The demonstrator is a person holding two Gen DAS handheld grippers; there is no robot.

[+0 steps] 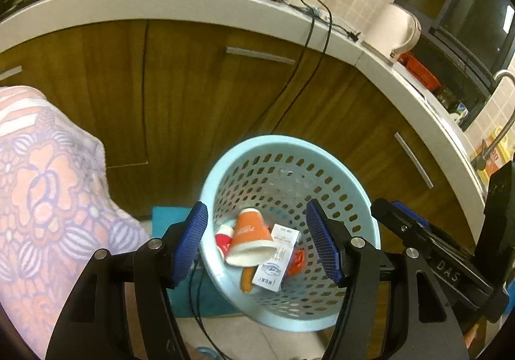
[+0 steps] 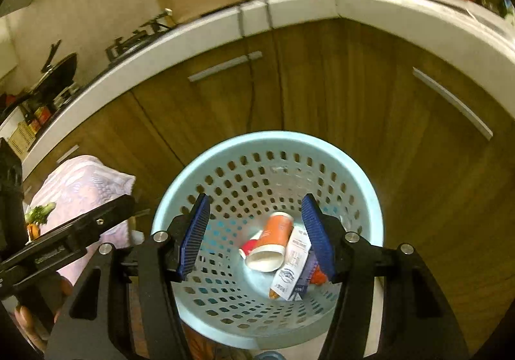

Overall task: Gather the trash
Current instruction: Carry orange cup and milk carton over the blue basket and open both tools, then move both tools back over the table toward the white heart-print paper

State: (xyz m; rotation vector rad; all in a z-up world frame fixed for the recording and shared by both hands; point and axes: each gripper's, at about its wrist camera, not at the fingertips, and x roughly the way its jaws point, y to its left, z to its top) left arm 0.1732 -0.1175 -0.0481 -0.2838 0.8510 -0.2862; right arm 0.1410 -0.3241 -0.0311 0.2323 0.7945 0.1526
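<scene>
— Two views, one bin. What differs?
— Only the left wrist shows the tap at three o'clock; only the right shows the black pan at nine o'clock.
— And the room?
— White countertop over wooden cabinets.
— The trash?
— Inside the pale blue perforated basket: an orange paper cup on its side, a receipt touching it.
— Grippers?
— Left gripper and right gripper both hang over the basket, jaws apart, holding nothing.
</scene>
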